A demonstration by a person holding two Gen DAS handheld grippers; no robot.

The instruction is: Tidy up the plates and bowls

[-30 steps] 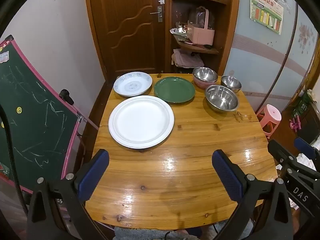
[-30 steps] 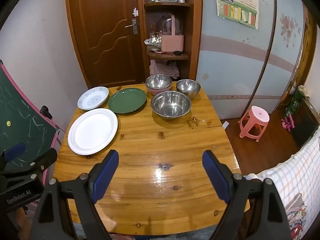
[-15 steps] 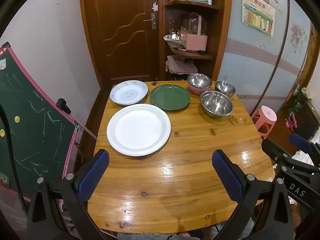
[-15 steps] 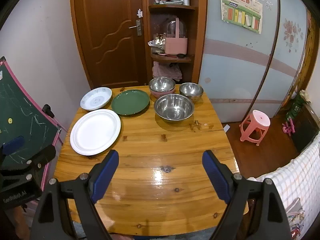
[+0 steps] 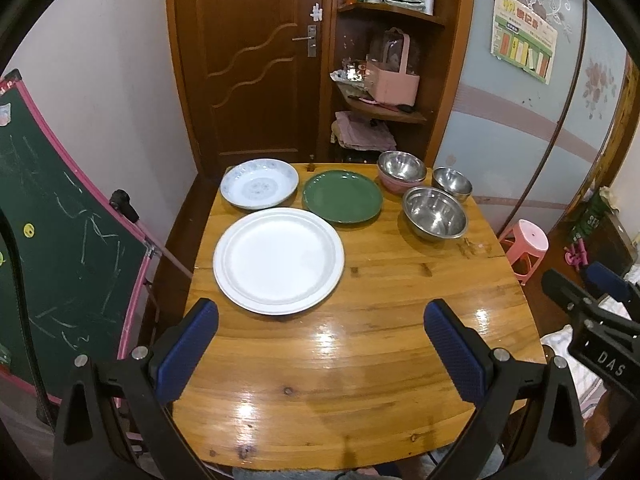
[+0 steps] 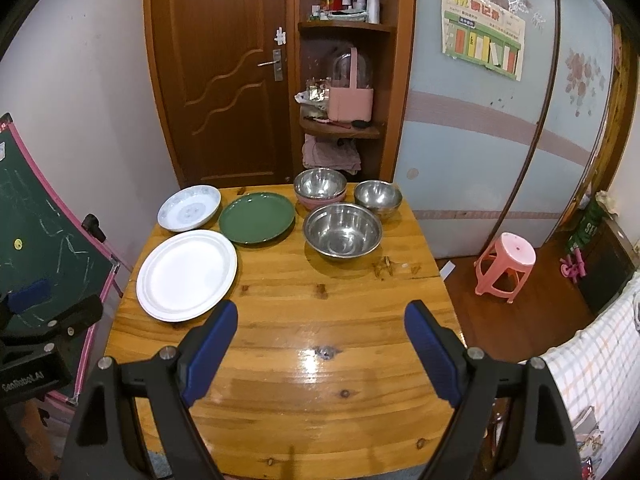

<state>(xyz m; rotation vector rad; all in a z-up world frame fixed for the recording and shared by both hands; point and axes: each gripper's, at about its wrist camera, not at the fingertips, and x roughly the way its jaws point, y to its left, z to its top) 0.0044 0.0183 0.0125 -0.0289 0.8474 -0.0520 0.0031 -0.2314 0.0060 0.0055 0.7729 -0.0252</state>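
Observation:
On the wooden table [image 5: 360, 352] lie a large white plate [image 5: 279, 259], a blue-patterned white plate [image 5: 259, 189] and a green plate [image 5: 341, 197]. To their right stand a large steel bowl [image 5: 435, 217], a small steel bowl [image 5: 452, 183] and a steel bowl nested in a pink bowl [image 5: 401, 170]. The same dishes show in the right wrist view: white plate [image 6: 186, 274], green plate [image 6: 257, 218], large steel bowl [image 6: 342, 231]. My left gripper [image 5: 320, 348] and right gripper [image 6: 320, 348] are both open and empty, above the table's near part.
A green chalkboard [image 5: 60, 248] leans at the table's left. A pink stool [image 6: 505, 261] stands on the floor to the right. A door and a corner shelf [image 5: 384, 108] are behind the table. A checked cloth [image 6: 592, 380] lies at the near right.
Both grippers have drawn back and risen a little, so the table and dishes look smaller and farther. Nothing on the table has moved.

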